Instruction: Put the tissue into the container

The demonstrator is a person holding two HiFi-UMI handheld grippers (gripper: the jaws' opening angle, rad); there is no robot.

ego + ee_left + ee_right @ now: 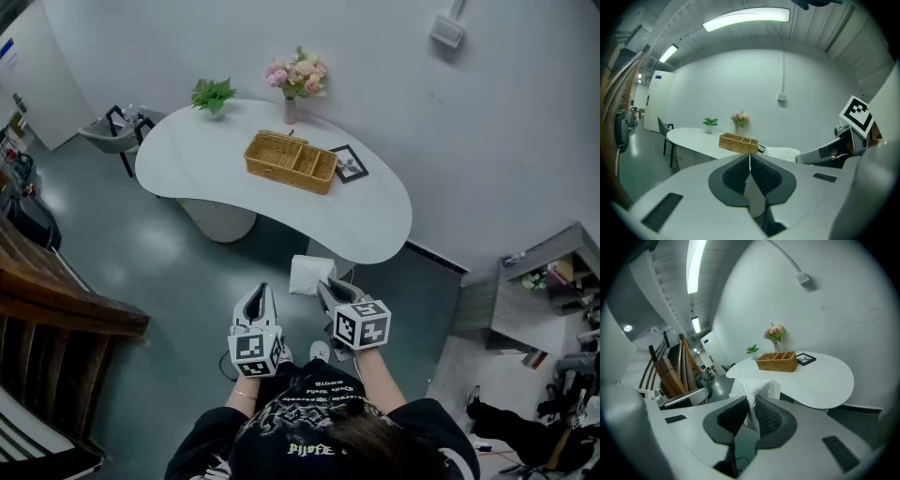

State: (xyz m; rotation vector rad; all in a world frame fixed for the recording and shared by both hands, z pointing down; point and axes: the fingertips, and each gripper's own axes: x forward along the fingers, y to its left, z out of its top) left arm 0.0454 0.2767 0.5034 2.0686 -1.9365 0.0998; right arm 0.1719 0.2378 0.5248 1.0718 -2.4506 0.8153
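Observation:
A white tissue hangs in the air in front of the person, short of the table, and my right gripper is shut on its edge. In the right gripper view the tissue stands up between the two dark pads. The wicker container with two compartments sits on the white table, well ahead of both grippers; it appears as a wicker container in the left gripper view and as a wicker container in the right one. My left gripper is shut and holds nothing, level with the right one.
A vase of pink flowers, a small green plant and a black picture frame stand on the table around the basket. A grey chair is at the table's far left. Wooden stairs run along the left.

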